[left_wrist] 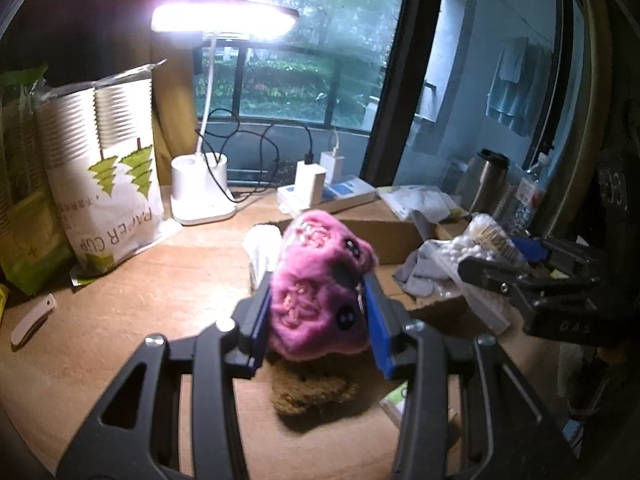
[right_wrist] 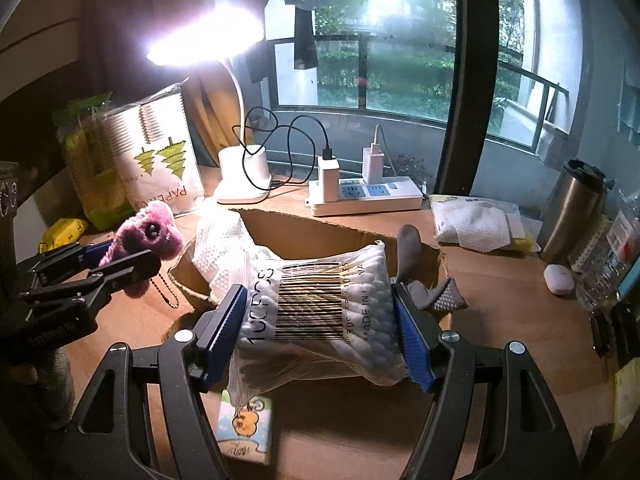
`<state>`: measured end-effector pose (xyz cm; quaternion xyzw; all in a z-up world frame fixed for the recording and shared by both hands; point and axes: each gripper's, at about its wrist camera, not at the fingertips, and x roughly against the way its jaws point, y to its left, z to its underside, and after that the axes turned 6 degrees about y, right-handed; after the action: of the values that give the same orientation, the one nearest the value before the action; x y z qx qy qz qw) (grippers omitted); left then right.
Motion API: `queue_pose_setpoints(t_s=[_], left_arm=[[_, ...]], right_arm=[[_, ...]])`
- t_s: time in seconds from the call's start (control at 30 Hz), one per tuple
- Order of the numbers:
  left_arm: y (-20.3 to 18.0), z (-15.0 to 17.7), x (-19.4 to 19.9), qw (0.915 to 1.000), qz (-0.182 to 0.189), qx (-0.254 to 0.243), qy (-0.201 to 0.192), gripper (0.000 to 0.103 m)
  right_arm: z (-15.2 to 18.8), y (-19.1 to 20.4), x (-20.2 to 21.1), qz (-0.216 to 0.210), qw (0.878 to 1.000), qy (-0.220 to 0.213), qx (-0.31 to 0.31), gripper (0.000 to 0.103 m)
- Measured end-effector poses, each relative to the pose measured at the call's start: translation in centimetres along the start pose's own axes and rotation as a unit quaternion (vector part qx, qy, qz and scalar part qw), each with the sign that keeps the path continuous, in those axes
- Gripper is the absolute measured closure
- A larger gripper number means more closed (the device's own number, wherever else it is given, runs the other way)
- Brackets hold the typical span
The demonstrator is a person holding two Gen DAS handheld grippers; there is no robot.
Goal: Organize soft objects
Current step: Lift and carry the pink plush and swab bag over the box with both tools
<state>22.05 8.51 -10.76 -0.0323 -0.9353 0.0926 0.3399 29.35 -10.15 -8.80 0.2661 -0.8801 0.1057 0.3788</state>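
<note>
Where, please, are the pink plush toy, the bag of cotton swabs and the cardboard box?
pink plush toy (left_wrist: 316, 280): left wrist view, its fuzzy body.
bag of cotton swabs (right_wrist: 320, 304): right wrist view, its barcode label.
cardboard box (right_wrist: 304, 232): right wrist view, inner back wall.

Lit desk lamp (right_wrist: 244, 176), power strip (right_wrist: 366, 198), steel tumbler (right_wrist: 574, 216), paper-cup pack (left_wrist: 108, 184).

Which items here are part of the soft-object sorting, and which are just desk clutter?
Job: pink plush toy in left gripper; cotton swab bag in right gripper; cardboard box; grey sock; brown plush.
Clutter: desk lamp; power strip; paper cup pack; steel tumbler.
</note>
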Motion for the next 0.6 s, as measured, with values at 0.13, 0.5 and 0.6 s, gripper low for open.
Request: queue_pose_setpoints(t_s=[0.13, 0.5, 0.6], left_arm=[[0.6, -0.5, -0.5, 1.0000, 0.001, 0.002, -0.002, 0.060], [1.9, -0.8, -2.4, 0.9998, 0.002, 0.016, 0.011, 0.060], [2.0, -0.8, -2.9, 0.9997, 0.002, 0.017, 0.016, 0.060]], right_arm=[[-0.8, -0.1, -0.9, 0.001, 1.000, 0.001, -0.002, 0.030], [-2.2, -0.5, -4.7, -0.005, 1.000, 0.016, -0.014, 0.029], [-2.2, -0.7, -5.8, -0.008, 0.999, 0.023, -0.023, 0.029]])
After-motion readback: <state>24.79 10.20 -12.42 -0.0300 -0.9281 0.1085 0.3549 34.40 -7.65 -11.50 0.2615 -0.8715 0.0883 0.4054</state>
